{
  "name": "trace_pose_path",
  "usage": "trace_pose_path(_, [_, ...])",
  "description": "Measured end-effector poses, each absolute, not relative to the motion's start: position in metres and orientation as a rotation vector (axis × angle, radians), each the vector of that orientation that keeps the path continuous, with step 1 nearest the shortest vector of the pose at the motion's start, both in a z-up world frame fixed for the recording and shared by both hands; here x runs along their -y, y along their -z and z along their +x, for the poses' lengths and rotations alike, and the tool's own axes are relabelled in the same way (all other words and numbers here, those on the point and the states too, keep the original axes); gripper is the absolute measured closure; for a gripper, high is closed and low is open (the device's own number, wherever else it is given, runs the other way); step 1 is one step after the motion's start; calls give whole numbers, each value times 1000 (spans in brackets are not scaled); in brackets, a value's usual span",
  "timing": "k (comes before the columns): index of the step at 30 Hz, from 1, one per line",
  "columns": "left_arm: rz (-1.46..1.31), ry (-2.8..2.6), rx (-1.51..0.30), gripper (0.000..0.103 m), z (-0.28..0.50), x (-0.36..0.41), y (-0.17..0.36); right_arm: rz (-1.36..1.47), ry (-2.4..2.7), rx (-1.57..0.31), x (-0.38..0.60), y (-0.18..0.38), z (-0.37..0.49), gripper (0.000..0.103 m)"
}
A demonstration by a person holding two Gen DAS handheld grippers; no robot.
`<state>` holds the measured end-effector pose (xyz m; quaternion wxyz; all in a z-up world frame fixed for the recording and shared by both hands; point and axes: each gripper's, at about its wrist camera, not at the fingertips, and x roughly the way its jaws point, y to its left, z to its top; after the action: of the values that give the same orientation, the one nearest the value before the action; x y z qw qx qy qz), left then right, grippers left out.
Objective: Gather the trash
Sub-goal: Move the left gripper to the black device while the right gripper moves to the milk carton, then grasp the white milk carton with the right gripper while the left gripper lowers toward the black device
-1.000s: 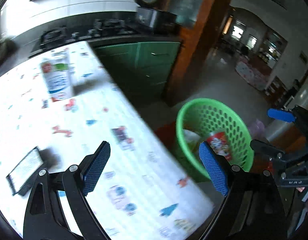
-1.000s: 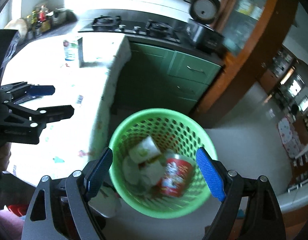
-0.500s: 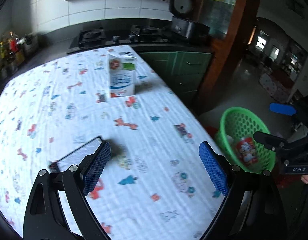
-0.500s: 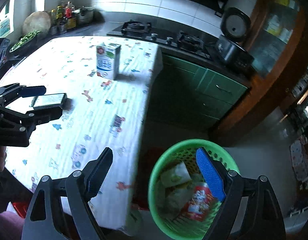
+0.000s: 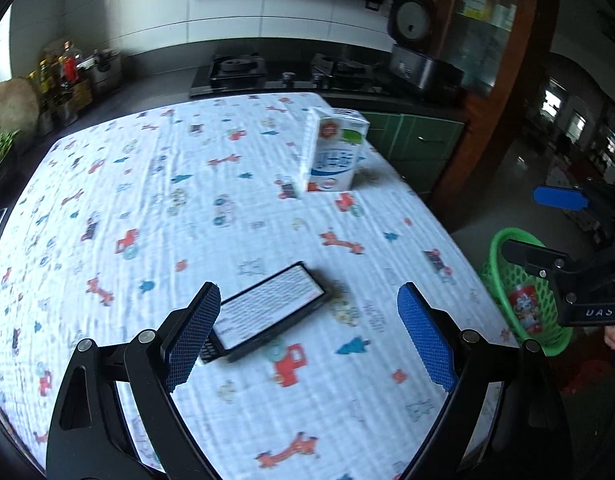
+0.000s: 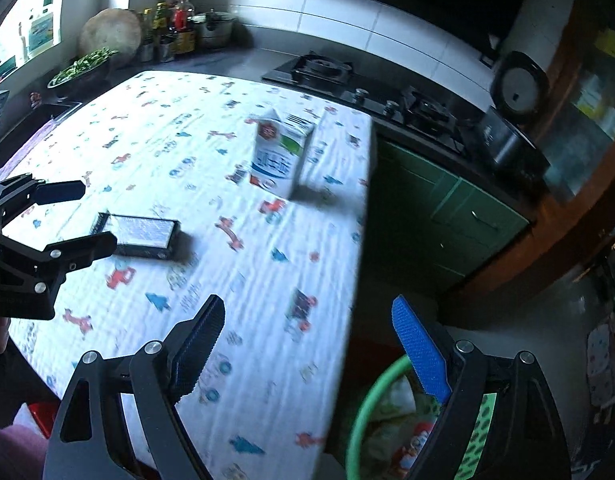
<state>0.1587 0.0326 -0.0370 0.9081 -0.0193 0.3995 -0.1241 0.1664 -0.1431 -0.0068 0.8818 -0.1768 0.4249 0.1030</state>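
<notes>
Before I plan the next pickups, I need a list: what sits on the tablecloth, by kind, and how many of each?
Milk carton: 1
Flat black box: 1
Total: 2
Both lie on the tablecloth, apart from each other.

The worktop (image 5: 187,208) wears a white cloth printed with small red, orange and blue figures. On it, the carton (image 5: 336,151) is white with blue lettering, a green patch and a red emblem. Beyond the carton, green cabinet fronts (image 5: 419,142). The basket (image 5: 507,276) is bright green; both tongs have blue pads on black.
</notes>
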Motion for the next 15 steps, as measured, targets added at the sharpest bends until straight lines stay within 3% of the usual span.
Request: trace_pose_path(15, [-100, 179, -832, 14, 162, -88, 44, -317, -250, -899, 93, 2, 236, 15])
